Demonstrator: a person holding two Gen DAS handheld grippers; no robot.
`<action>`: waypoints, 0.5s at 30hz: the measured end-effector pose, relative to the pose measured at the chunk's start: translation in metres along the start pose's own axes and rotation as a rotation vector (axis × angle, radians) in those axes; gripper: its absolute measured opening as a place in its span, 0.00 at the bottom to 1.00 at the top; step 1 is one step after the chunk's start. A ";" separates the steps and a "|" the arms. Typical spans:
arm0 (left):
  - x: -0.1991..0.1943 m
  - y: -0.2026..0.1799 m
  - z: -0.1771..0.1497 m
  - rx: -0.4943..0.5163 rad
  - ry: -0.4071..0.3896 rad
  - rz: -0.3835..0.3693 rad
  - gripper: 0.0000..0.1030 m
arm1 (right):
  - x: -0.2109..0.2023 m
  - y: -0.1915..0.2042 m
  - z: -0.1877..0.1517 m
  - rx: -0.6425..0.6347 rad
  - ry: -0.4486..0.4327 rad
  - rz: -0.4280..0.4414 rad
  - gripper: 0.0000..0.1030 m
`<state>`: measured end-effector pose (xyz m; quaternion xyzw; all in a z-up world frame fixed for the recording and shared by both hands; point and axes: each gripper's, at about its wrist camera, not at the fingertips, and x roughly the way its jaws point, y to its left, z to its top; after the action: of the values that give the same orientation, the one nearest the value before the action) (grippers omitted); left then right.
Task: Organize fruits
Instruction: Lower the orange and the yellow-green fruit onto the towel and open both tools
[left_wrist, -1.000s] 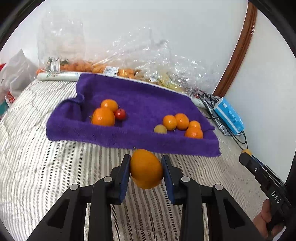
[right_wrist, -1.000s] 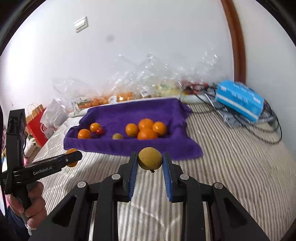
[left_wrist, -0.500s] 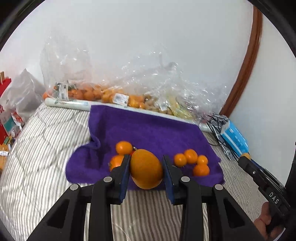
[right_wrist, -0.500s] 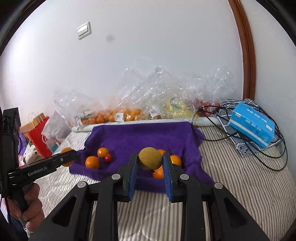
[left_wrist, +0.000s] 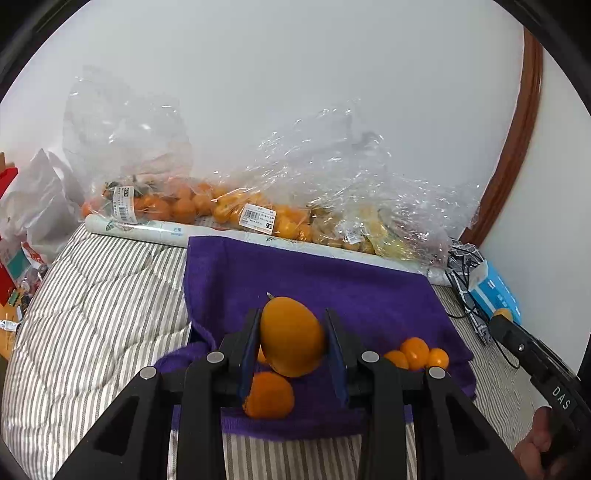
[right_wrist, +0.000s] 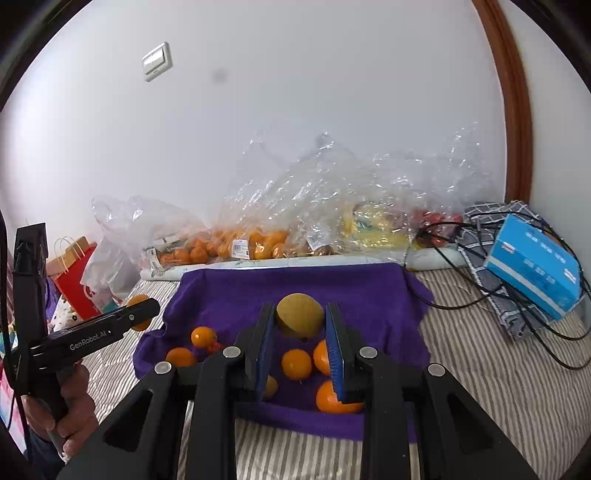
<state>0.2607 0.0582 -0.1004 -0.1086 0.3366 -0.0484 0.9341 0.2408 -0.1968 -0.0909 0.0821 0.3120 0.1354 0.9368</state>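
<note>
Left gripper (left_wrist: 291, 347) clamped on a large, smooth, egg-shaped orange fruit (left_wrist: 291, 338), blue pads pressed to both its sides; fruit held clear above the near part of a purple terry towel (left_wrist: 332, 291) spread on a grey-and-white striped quilted bedcover (left_wrist: 99, 306). Directly beneath the held fruit — a round orange citrus (left_wrist: 269, 395) on the towel; a cluster of three small orange citrus (left_wrist: 415, 354) lies to the right on the same towel.

Right gripper (right_wrist: 301, 328) clamped on a round, dull yellow-green fruit (right_wrist: 300, 315); this too hangs over the towel, above a loose group of small oranges (right_wrist: 296, 364) seen between and below the fingers. Two more small oranges (right_wrist: 203, 336) sit toward the towel's left side, with a small red fruit (right_wrist: 215, 347) touching them.

In the right wrist view the left gripper shows at the left edge, gripped by the person's hand (right_wrist: 62, 410); its orange fruit is partly hidden behind the finger.

Behind the towel, along the white wall — crumpled clear plastic bags (left_wrist: 332, 192) holding more orange and yellow fruit; a light-blue carton (right_wrist: 535, 266) rests on tangled black cables (right_wrist: 498, 295) at the right.
</note>
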 end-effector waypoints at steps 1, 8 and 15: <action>0.004 0.000 0.001 -0.002 0.002 0.000 0.31 | 0.004 0.000 0.000 0.000 0.003 0.003 0.26; 0.034 0.007 -0.002 -0.031 0.016 -0.012 0.31 | 0.035 -0.007 -0.012 0.020 0.030 0.042 0.26; 0.049 0.022 -0.012 -0.069 0.020 -0.024 0.31 | 0.048 -0.012 -0.016 0.028 0.037 0.036 0.26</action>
<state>0.2917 0.0696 -0.1448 -0.1445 0.3462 -0.0490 0.9257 0.2701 -0.1921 -0.1331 0.0985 0.3296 0.1494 0.9270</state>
